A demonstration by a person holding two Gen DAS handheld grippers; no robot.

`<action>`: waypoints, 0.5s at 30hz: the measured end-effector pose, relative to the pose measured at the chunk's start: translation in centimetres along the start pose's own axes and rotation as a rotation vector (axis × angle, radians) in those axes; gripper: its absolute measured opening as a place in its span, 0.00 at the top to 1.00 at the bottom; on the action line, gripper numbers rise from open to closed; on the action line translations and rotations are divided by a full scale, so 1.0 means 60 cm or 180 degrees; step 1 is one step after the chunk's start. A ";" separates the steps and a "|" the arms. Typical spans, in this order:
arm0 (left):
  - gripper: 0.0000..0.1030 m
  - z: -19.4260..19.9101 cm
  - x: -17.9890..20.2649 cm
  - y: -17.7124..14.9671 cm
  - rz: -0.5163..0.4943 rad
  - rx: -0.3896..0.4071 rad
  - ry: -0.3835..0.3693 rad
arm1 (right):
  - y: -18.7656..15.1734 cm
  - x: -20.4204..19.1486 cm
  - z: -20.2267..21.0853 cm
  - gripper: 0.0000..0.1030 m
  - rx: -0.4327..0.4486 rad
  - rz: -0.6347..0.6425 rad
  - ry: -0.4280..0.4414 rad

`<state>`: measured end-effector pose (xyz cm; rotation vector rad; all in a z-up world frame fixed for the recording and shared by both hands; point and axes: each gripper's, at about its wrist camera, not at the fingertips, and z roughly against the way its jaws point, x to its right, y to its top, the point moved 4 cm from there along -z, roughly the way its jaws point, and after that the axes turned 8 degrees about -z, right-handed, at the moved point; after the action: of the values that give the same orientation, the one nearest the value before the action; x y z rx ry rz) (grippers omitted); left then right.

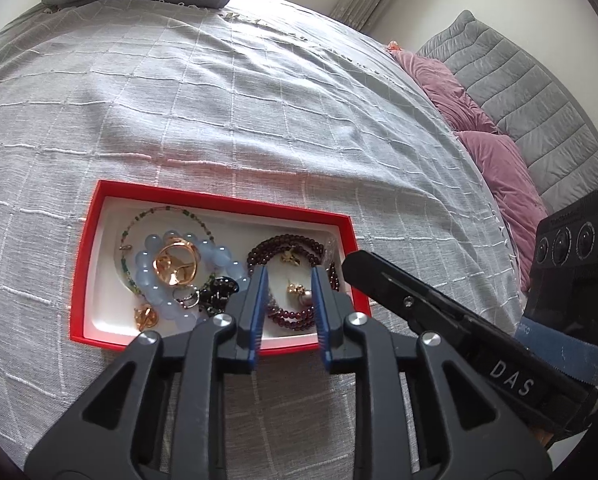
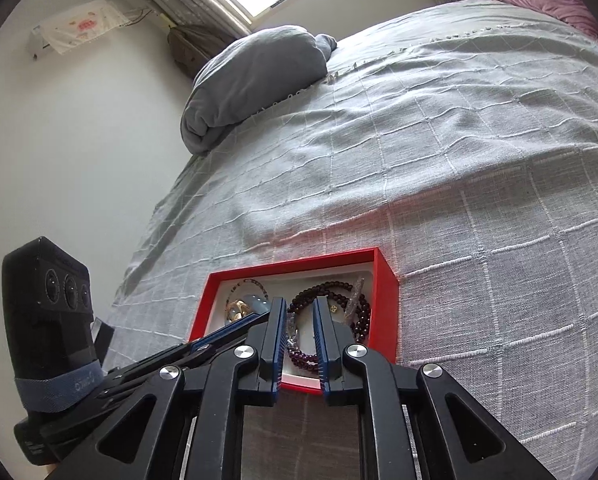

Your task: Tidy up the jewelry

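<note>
Red box (image 1: 83, 248) with white lining is sitting on the grey checked bedspread (image 1: 227, 112), near the bed's front edge. All the jewelry in view is lying inside it.

Left half of the box: a pale blue bead bracelet (image 1: 219, 251) is curling around a gold ring piece (image 1: 175, 264); a thin green-beaded strand (image 1: 167, 212) is looping behind both. A small gold charm (image 1: 145, 316) is lying in the near left corner, and a dark black cluster (image 1: 219, 290) is sitting just beside the blue beads.

Right half: a dark garnet bead strand (image 1: 287, 242) is coiling in several loops, with a small gold-and-pearl piece (image 1: 299, 292) lying inside the coil.

Left claw (image 1: 290, 292) is hanging over the near edge of the box, angled down, its blue pads standing a little apart. The garnet strand and the pearl piece are showing in the gap beneath, but the pads are not pressing on anything; nothing is held.

Right claw (image 2: 301, 322) is pointing down over the right half of the box from the near side, jaws parted narrowly. Purple-red beads (image 2: 299, 358) are showing between the pads in the right wrist view; whether the pads are touching them cannot be told, and no grip is evident.

The two claws are working close together, the right one's black finger crossing beside the box's right end.

Beyond: a rolled grey blanket (image 2: 255, 80) at the far edge of the bed, pink pillows (image 1: 495, 168) against a grey quilted headboard (image 1: 539, 96).
</note>
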<state>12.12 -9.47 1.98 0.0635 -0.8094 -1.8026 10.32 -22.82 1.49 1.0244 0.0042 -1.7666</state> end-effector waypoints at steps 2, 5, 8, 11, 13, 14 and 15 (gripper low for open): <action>0.76 0.002 0.000 -0.001 -0.0008 0.0006 0.0012 | 0.001 0.000 0.002 0.81 0.0007 0.0007 -0.0045; 0.72 0.007 0.001 0.000 -0.0038 0.0032 0.0095 | -0.003 -0.004 0.007 0.81 0.0015 0.0050 -0.0088; 0.64 0.017 -0.002 -0.004 -0.0085 0.0078 0.0266 | -0.008 -0.011 0.015 0.79 0.0044 0.0162 -0.0222; 0.50 0.030 -0.009 -0.009 -0.0130 0.0155 0.0435 | -0.017 -0.016 0.025 0.71 0.0084 0.0303 -0.0374; 0.46 0.037 -0.016 -0.015 -0.0137 0.0169 0.0544 | -0.025 -0.020 0.032 0.68 0.0082 0.0381 -0.0426; 0.45 0.041 -0.020 -0.018 -0.0124 0.0185 0.0556 | -0.030 -0.024 0.035 0.67 0.0083 0.0429 -0.0454; 0.43 0.043 -0.024 -0.022 -0.0104 0.0187 0.0589 | -0.035 -0.027 0.039 0.66 0.0086 0.0482 -0.0488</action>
<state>10.52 -6.76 2.77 0.2792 -0.7320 -1.7736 7.38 -21.67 3.07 0.8828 -0.1890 -1.7056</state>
